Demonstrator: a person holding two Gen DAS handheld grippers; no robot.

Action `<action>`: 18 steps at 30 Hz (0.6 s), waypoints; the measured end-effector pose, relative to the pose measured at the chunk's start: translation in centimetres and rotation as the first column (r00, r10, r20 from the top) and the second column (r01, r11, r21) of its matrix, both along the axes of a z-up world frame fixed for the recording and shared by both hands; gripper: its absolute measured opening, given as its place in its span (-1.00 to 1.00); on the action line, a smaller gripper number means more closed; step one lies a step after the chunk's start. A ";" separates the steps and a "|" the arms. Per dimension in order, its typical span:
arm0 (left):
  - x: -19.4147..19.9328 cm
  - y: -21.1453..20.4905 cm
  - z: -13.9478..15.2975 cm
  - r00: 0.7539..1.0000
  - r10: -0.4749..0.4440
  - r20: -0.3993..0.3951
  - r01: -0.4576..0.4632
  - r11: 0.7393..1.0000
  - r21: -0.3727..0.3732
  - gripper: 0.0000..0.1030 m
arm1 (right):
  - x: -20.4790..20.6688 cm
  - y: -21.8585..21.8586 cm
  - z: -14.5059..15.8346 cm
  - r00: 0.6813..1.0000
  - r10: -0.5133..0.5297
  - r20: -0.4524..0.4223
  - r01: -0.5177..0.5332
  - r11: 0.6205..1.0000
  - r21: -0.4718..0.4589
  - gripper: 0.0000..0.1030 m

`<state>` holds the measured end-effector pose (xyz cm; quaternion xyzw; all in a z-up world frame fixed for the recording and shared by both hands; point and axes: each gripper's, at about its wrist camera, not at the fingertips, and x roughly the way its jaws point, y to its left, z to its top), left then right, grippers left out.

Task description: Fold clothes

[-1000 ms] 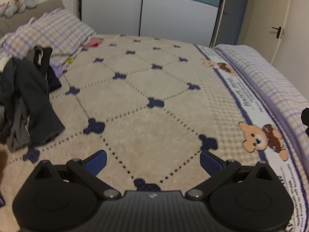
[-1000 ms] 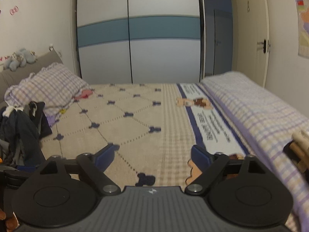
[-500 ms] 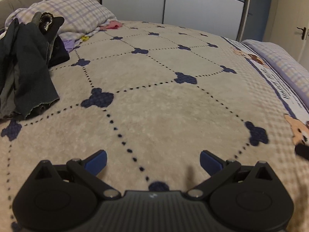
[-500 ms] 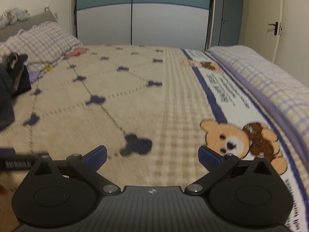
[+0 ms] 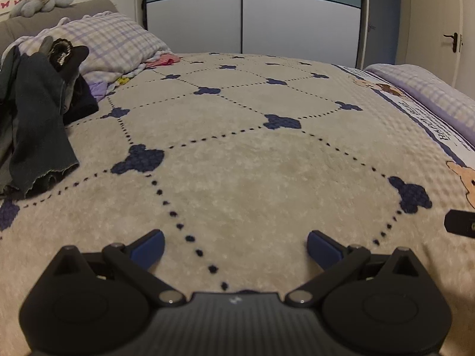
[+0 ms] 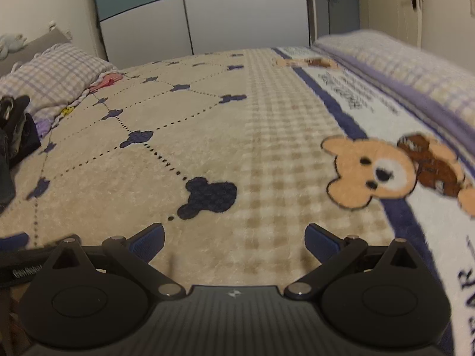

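Left gripper (image 5: 234, 247): jaws spread wide, nothing between the blue pads, low over the bedspread.
Right gripper (image 6: 234, 241): jaws at full spread after a last bit of opening, nothing between them; only blanket under the gap.
Clothes pile (image 5: 32, 118): dark garments heaped at 9 to 10 o'clock in the left wrist view, well apart from both tools; a frayed hem hangs toward the blanket. In the right wrist view only its edge shows, at 9 o'clock.
Blanket (image 5: 252, 172): beige, dotted diamond lines, navy clover marks; covers the bed.
Bear print (image 6: 386, 172): on the blanket's white border, at 2 o'clock of the right gripper.
Checked pillow (image 5: 112, 41): at 11 o'clock, behind the pile.
Wardrobe (image 5: 252, 20): at 12 o'clock, past the bed.
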<state>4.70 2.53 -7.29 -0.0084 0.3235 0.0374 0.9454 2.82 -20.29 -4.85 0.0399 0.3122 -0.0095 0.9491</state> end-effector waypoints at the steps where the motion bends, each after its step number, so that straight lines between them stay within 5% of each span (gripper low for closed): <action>1: -0.1 0.0 0.1 1.000 0.013 0.007 -0.013 1.000 0.004 1.00 | -0.2 0.1 0.0 1.000 0.004 0.018 -0.004 1.000 -0.016 1.00; 18: 0.0 0.8 -0.1 0.995 0.096 0.004 -0.096 0.995 0.030 1.00 | 0.1 2.0 -1.2 0.995 0.093 0.039 -0.090 0.994 -0.064 1.00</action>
